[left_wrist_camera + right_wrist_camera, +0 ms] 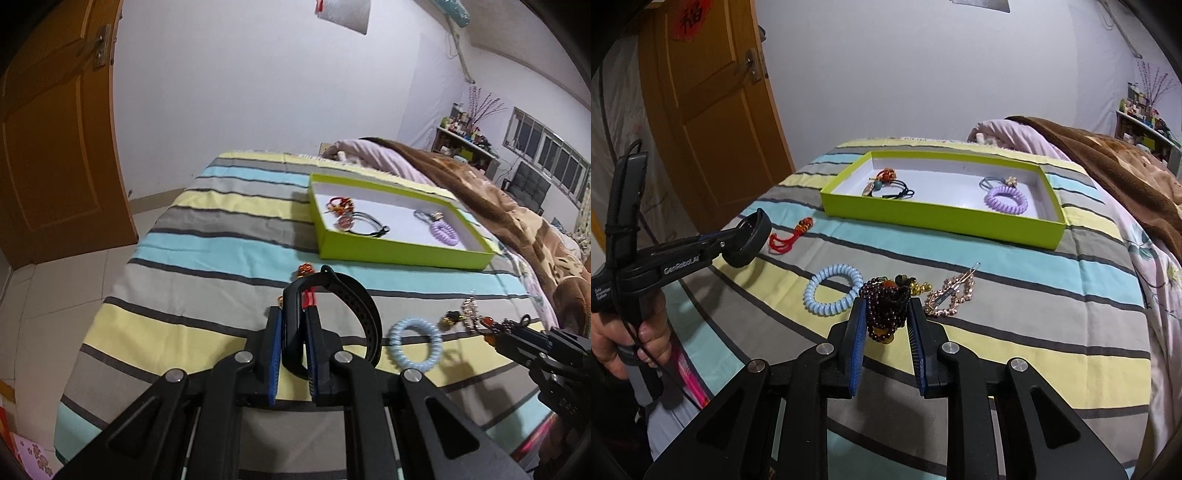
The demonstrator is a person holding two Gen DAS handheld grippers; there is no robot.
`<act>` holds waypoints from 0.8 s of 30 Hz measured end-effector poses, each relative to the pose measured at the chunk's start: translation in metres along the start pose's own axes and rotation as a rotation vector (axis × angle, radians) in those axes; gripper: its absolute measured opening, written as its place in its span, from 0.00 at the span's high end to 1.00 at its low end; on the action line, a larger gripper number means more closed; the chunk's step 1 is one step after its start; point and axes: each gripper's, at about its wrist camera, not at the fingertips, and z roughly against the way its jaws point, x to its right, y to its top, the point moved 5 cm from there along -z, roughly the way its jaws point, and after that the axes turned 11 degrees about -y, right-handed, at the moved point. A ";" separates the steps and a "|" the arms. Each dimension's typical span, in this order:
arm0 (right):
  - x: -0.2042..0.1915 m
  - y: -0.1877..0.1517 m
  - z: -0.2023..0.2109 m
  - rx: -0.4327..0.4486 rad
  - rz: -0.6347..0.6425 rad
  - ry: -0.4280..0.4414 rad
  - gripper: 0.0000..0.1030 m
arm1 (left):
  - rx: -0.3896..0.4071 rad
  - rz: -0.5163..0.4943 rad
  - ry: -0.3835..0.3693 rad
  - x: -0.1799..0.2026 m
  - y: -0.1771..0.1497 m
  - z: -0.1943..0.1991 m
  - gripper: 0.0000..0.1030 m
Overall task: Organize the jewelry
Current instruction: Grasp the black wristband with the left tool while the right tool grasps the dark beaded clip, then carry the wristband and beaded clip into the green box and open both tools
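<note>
My left gripper [294,325] is shut on a black wristband [354,310] and holds it above the striped bed; it also shows in the right wrist view [748,238]. My right gripper [886,310] is shut on a dark red bead bracelet [886,306], just above the bed. A lime green tray [938,218] lies farther back and holds a purple coil hair tie [1005,199], black hair ties [899,192], a red knot charm [885,174] and a blue hair tie [991,181].
On the bed lie a light blue coil hair tie [833,294], a gold hair clip [951,295], a red cord charm [790,236] and a small gold-bell piece [910,283]. A brown blanket [1108,155] lies at right. A wooden door [713,103] stands at left.
</note>
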 end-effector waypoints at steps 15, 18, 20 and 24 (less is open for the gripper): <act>0.015 0.016 0.018 0.058 -0.027 -0.030 0.78 | 0.036 -0.064 -0.053 0.033 0.020 0.010 0.88; 0.019 0.020 0.018 0.066 -0.028 -0.038 0.78 | 0.037 -0.077 -0.065 0.039 0.024 0.007 0.88; 0.022 0.024 0.017 0.070 -0.030 -0.044 0.78 | 0.035 -0.088 -0.070 0.043 0.028 0.003 0.88; 0.029 0.031 0.014 0.075 -0.036 -0.053 0.78 | 0.031 -0.108 -0.078 0.050 0.035 -0.004 0.88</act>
